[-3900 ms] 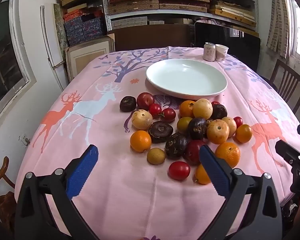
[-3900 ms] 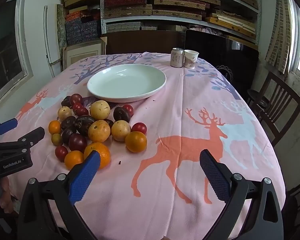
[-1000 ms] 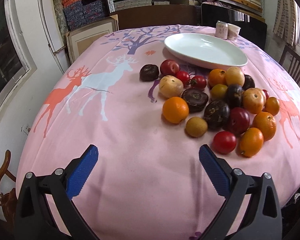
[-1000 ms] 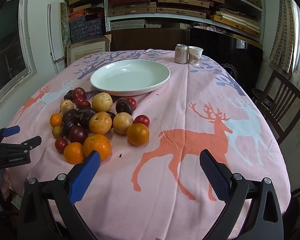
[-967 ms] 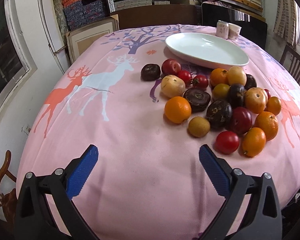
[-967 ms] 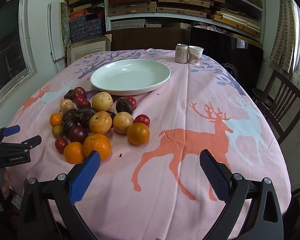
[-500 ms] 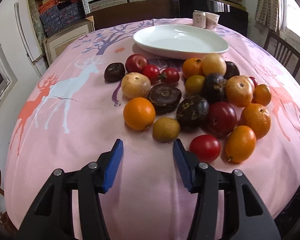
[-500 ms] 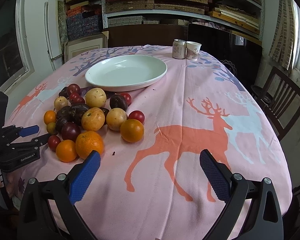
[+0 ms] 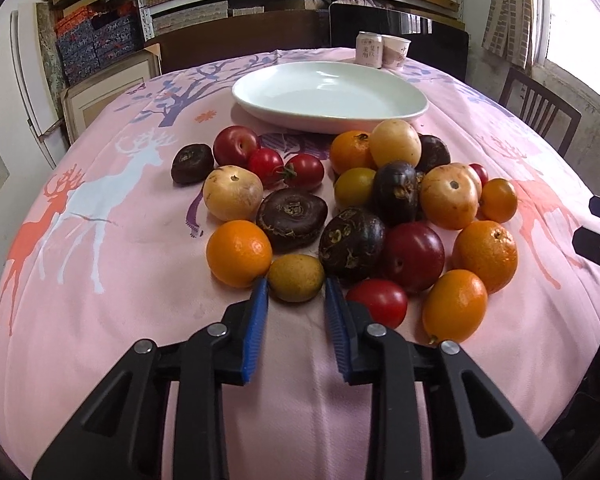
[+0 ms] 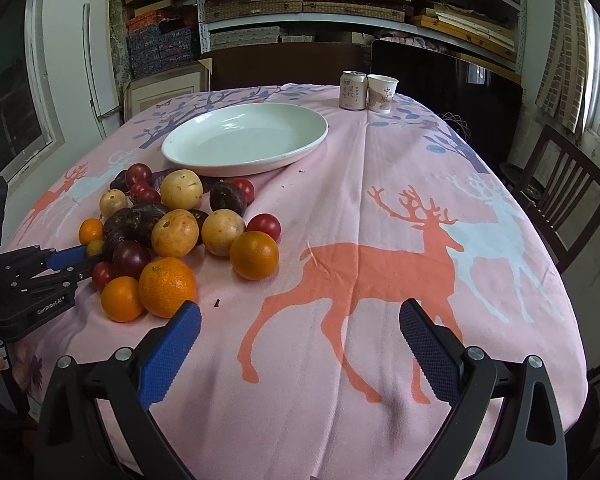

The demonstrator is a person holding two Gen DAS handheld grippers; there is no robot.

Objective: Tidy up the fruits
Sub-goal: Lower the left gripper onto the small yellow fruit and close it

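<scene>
A pile of fruits lies on the pink deer tablecloth [image 9: 120,280] in front of an empty white plate [image 9: 414,109]: oranges, red tomatoes, dark purple and pale yellow ones. My left gripper [image 9: 295,285] points down at the pile's near edge. Its jaws are closing, and the blue pad tips touch both sides of a small yellow-brown fruit [image 9: 296,276], between an orange [image 9: 238,253] and a red tomato [image 9: 378,302]. In the right wrist view the left gripper [image 10: 78,258] reaches that fruit [image 10: 95,247] from the left. My right gripper [image 10: 300,322] hangs open over bare cloth, right of the pile.
A drinks can [image 10: 352,90] and a paper cup [image 10: 382,88] stand behind the plate [image 10: 318,136]. A wooden chair [image 10: 560,188] sits at the table's right side. Shelves of boxes fill the back wall. The cloth drops off at the near edge.
The left gripper moved forward and down to the pile, and its jaws went from wide open to narrow around the small yellow-brown fruit. The right gripper stayed nearly still.
</scene>
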